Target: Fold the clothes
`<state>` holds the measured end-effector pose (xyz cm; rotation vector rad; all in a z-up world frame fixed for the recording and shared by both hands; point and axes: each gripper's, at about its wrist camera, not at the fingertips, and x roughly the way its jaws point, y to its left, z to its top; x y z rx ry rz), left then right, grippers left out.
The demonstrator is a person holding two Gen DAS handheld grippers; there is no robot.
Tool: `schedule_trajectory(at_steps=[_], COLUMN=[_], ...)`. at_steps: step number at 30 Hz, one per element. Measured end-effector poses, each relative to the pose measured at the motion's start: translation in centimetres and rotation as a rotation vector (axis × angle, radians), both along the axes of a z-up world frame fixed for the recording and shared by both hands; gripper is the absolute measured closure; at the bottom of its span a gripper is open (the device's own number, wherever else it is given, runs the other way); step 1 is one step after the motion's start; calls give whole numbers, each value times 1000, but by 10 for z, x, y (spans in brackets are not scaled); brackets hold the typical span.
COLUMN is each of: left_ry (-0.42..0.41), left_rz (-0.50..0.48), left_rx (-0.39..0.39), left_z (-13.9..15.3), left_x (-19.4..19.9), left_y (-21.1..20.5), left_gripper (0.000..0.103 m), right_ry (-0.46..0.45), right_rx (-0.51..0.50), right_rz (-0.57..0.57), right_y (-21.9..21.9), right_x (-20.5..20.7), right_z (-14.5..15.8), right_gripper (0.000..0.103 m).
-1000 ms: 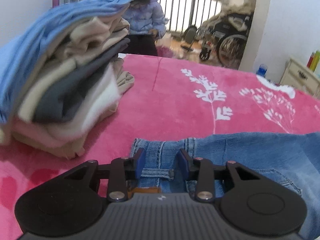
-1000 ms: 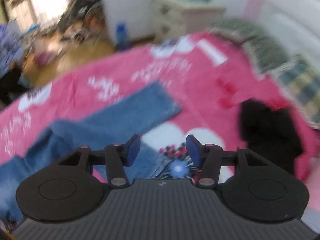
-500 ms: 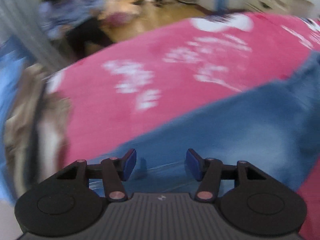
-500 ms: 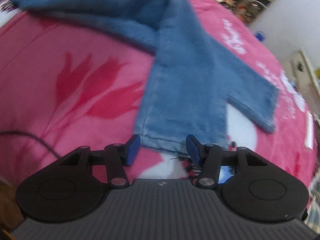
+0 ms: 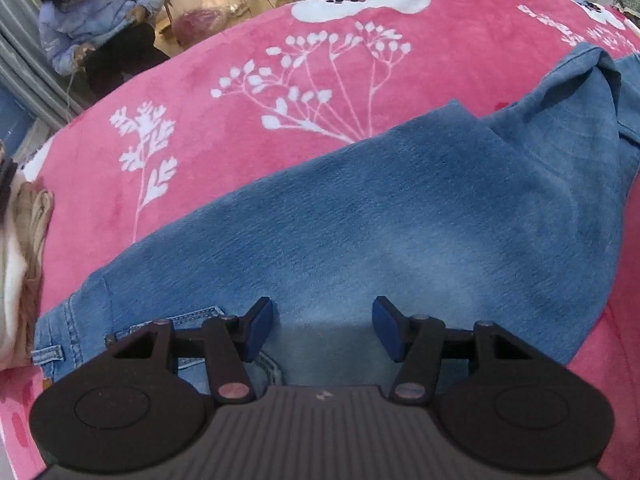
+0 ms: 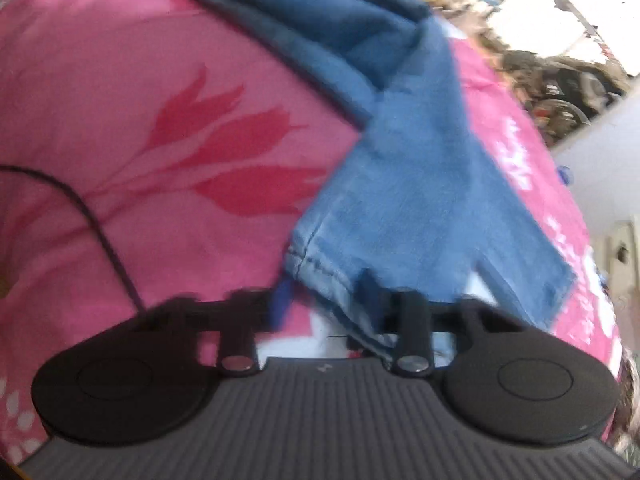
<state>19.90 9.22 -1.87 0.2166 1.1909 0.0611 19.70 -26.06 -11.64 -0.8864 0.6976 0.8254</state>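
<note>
My left tongs (image 5: 322, 330) hang released over the jeans (image 5: 400, 216), near the waistband; my right tongs (image 6: 326, 300) straddle a leg hem, grip unclear through blur.

Faded blue jeans (image 5: 400, 208) lie spread flat on the bed, one leg seemingly folded over.
</note>
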Motion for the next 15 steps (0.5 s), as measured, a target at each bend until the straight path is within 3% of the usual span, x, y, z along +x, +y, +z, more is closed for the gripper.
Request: schedule_trajectory(at_steps=[4, 9, 15], left_ry=[-14, -48, -86], left_rz=[-38, -53, -64], left_rx=[40, 23, -3], left_z=[-3, -6, -8], left_x=[-1, -2, -6], left_y=[-7, -3, 3], left_gripper=[46, 46, 45], right_ry=[-79, -54, 4], right_rx=[67, 340, 677], right_rz=[-143, -424, -661], right_y=[-8, -30, -80], right_x=[4, 19, 37], right_z=[22, 98, 186], right_gripper=[91, 92, 93])
